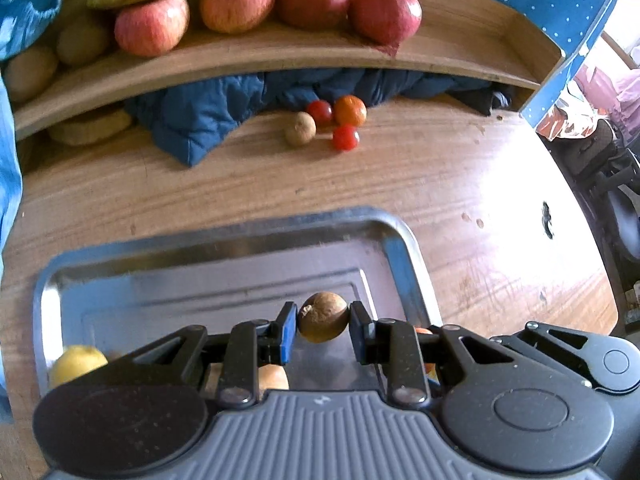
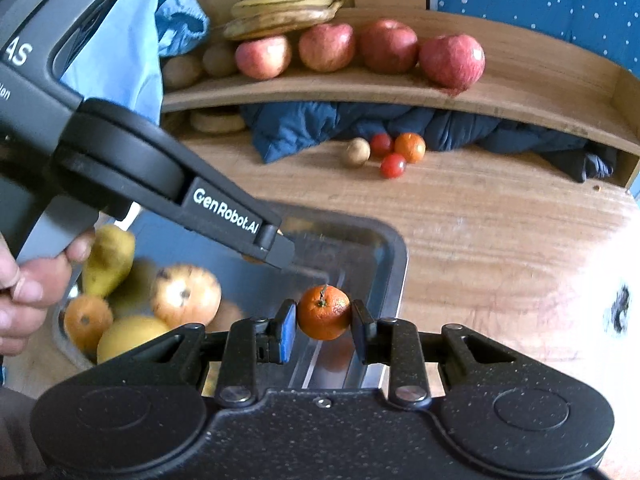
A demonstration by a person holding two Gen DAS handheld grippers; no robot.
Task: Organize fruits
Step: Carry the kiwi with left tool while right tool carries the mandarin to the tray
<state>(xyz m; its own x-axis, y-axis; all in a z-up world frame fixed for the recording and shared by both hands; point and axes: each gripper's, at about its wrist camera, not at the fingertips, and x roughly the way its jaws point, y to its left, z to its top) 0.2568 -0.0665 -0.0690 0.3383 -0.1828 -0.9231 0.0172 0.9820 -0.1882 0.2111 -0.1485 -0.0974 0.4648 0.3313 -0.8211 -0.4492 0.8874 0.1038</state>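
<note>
Grippers clamp fruit: left gripper (image 1: 323,326) a seemingly brown longan (image 1: 322,317), right gripper (image 2: 323,323) a stemmed orange tangerine (image 2: 324,312).

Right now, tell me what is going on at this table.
A person is sorting fruit into a metal tray with two handheld grippers. The left gripper holds a small brown fruit over the tray, and the right gripper holds a small orange near the tray's right edge. Pears and other fruit already lie in the tray. Four small fruits wait on the table; apples and bananas sit on the shelf.
</note>
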